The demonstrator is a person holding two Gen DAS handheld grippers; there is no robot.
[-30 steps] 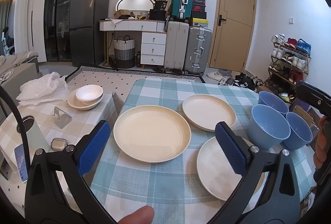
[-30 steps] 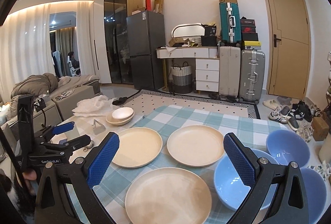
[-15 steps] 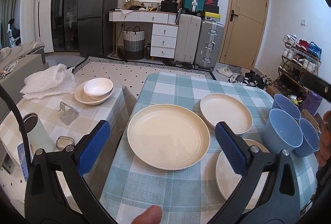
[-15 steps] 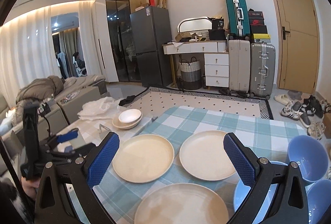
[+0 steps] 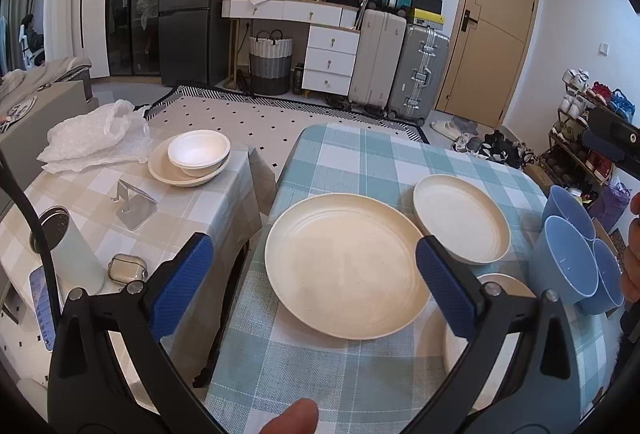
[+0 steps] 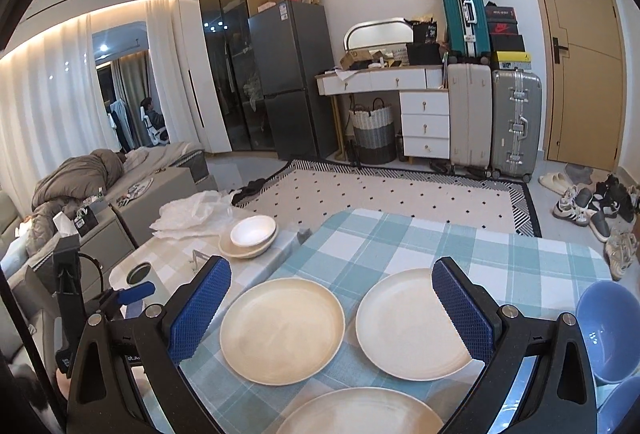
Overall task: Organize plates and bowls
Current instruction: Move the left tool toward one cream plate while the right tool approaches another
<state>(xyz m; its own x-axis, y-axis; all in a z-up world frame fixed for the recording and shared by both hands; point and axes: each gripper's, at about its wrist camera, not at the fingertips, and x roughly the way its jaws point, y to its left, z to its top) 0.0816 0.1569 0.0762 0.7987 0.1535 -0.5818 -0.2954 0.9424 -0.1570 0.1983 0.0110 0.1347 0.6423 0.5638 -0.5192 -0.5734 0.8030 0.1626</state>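
The counter (image 5: 360,161) in front of me carries all of it on its blue check cloth: three cream plates lying flat and apart, and three blue bowls (image 5: 568,262) bunched at my right edge.

Biggest is the large plate (image 5: 344,266), right ahead of my left tongs (image 5: 312,286). These stand wide and hold nothing, above the near edge of the counter. A plate lying flat gives me only its low rim to bite. If I come in too steep, I expect one pad to skate over the rim and shove the plate along the cloth, maybe bunching the cloth under it.

The smaller plate (image 6: 412,322) lies just beside it, between the pads of my right tongs (image 6: 332,310), which are wide and empty too. Push the large plate that way and the two rims will likely knock.

The near plate (image 6: 360,412) sits closest to me, half hidden under the tongs, so I could clip it without seeing it.

The bowls touch one another close to the counter's edge. A careless sweep of my right arm could tip one to the floor.
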